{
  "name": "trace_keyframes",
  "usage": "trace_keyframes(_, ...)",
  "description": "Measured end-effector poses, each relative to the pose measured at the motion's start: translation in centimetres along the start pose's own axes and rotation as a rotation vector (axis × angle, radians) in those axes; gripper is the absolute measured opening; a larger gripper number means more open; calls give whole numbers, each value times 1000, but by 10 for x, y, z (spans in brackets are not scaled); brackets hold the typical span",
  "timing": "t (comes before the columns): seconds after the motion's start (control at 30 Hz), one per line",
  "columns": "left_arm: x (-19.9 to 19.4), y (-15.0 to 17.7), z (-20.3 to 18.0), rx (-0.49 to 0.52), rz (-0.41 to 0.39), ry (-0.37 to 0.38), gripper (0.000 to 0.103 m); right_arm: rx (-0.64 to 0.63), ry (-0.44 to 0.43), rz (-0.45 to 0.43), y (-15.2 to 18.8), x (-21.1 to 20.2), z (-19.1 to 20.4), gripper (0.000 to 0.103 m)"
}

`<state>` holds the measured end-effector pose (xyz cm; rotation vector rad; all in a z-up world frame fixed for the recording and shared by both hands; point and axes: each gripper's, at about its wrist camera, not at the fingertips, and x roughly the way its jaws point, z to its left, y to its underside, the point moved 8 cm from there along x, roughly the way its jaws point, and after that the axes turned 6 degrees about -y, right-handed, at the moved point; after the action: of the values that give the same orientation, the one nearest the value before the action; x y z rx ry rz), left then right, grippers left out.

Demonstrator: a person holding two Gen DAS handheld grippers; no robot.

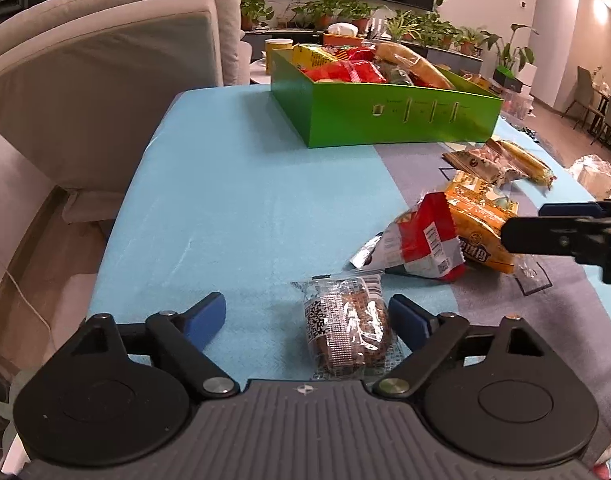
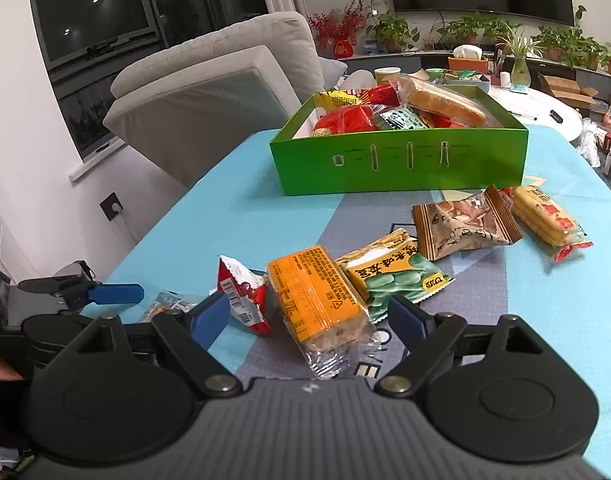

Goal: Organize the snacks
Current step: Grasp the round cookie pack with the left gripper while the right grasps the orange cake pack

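Note:
A clear-wrapped brown snack (image 1: pixel 345 328) lies on the blue tablecloth between the pads of my left gripper (image 1: pixel 307 318). It sits close to the right pad; the left pad stands well apart, so the gripper is open. My right gripper (image 2: pixel 307 318) is open around an orange packet (image 2: pixel 317 292), its pads not pressing it. A red-and-white packet (image 2: pixel 241 292) lies just left of the orange one. A green-yellow packet (image 2: pixel 393 276), a brown packet (image 2: pixel 465 228) and yellow biscuits (image 2: pixel 545 220) lie further right. The green box (image 2: pixel 385 168) at the back holds several snacks.
Grey sofa cushions (image 1: pixel 105 80) stand beyond the table's left edge. A round white table (image 2: pixel 525 100) with clutter and potted plants is behind the box. Bare blue cloth (image 1: pixel 245 200) stretches between my left gripper and the green box (image 1: pixel 385 120).

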<state>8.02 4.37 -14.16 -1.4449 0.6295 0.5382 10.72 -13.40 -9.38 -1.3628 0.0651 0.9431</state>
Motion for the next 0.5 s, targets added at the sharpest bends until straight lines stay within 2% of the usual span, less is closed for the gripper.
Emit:
trace_keyframes(0.1, -1, 0, -1, 10, -15, 4, 78, -16, 30, 4, -1, 4, -1, 65)
trace_keyframes(0.27, -6, 1, -4, 37, -31, 21, 56, -119, 95, 19, -3, 12, 4, 65)
trace_keyframes(0.37, -7, 0, -6, 28, -29, 46, 48, -157, 95, 39, -2, 18, 6, 65)
trace_keyframes(0.5, -8, 0, -9, 30, -33, 60, 42, -160, 83, 61, -1, 27, 9, 65)
